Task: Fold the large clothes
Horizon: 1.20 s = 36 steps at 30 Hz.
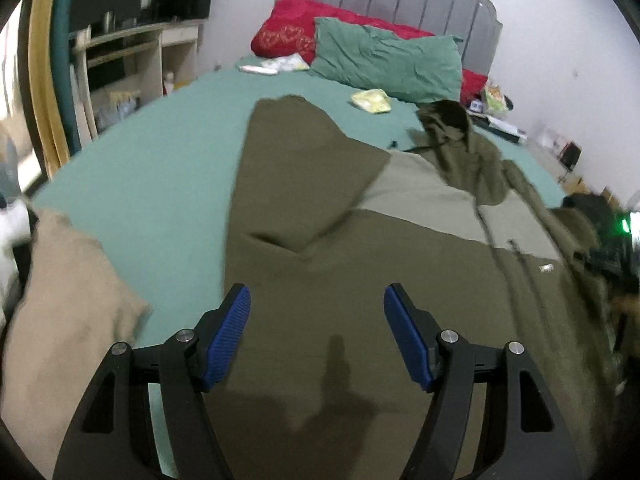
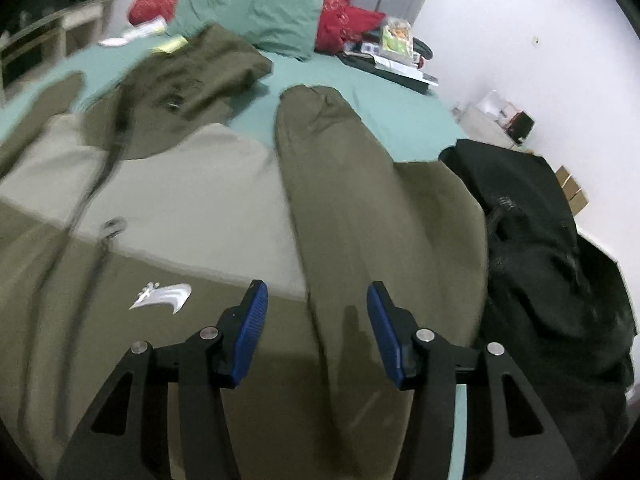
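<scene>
Left gripper (image 1: 317, 300) spread wide, nothing between the pads, over the olive jacket (image 1: 340, 320). Right gripper (image 2: 316, 300) gapes too, empty, above one sleeve (image 2: 352, 200). The jacket lies flat on the green bed (image 1: 160, 160), pillow (image 1: 384, 60) beyond, black garment (image 2: 540, 240) beside it.

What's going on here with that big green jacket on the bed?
A person is partway through folding an olive hooded jacket spread front-up on a bed with a teal sheet. Both sleeves are already folded in over the body. The left tool hovers open above the jacket's lower part, and the right tool is open over the right sleeve; neither holds any fabric. A black garment lies bunched beside the jacket.
</scene>
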Motion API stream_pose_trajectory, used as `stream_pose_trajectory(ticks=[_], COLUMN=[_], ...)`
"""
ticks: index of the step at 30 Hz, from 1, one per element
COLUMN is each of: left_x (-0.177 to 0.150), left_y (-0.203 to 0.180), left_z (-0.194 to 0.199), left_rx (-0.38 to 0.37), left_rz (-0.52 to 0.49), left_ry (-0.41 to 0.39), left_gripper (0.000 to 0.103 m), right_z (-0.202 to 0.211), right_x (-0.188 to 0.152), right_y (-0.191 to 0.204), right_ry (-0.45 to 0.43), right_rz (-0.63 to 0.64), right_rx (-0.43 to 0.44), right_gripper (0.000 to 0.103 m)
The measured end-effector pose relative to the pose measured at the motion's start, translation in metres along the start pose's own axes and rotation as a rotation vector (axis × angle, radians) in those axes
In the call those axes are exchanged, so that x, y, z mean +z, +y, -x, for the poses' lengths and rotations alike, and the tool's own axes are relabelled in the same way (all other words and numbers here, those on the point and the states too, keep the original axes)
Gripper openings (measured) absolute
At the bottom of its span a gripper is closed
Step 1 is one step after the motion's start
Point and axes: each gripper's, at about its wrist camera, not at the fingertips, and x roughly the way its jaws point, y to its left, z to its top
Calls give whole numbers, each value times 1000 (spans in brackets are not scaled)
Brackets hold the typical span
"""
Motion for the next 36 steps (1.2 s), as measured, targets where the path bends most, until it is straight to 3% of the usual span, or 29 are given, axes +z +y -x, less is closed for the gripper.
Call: stream_pose_trajectory(ticks=[2, 4, 7, 8, 9, 10, 14, 18, 21, 24, 27, 28, 29, 30, 34, 36], left_x=[3, 5, 6, 7, 8, 10, 11, 13, 14, 12, 8, 7, 5, 5, 6, 8], left_y=[8, 23, 35, 35, 35, 33, 26, 19, 10, 7, 8, 10, 12, 12, 22, 28], left_z=[-7, -13, -12, -12, -7, -8, -2, 15, 28, 34, 32, 31, 30, 29, 27, 23], left_rx=[48, 33, 26, 19, 11, 5, -28, -71, -83, -101, -128, -133, -134, -127, -91, -76], left_rz=[-13, 39, 73, 82, 86, 90, 106, 115, 89, 88, 107, 114, 117, 114, 103, 114], left_ry=[-8, 16, 46, 41, 33, 28, 23, -4, -38, -47, -11, -4, 3, 6, 7, 12], left_gripper=[73, 73, 73, 73, 73, 73, 73, 73, 73, 73, 73, 73, 73, 73, 73, 73], right_z=[-29, -49, -64, -68, -67, -63, -4, 77, 127, 155, 157, 157, 160, 164, 171, 164], right_x=[16, 25, 27, 27, 25, 24, 22, 5, -29, -68, -110, -120, -124, -124, -90, -62], right_y=[3, 2, -7, -7, -8, -9, -18, -13, 8, 31, 51, 61, 62, 64, 66, 68], right_ry=[33, 75, 88, 98, 95, 86, -51, -118, -90, 13, 153, 180, 175, 157, 61, 18], right_rz=[12, 15, -6, 1, 0, 4, -29, 11, 79, 128, 182, 213, 224, 224, 184, 131], right_rx=[-61, -121, -92, -66, -46, -46, -59, 62, 211, 341, 410, 400, 387, 375, 287, 265], right_gripper=[51, 51, 51, 45, 31, 5, 3, 3, 3, 3, 8, 23, 46, 53, 64, 65])
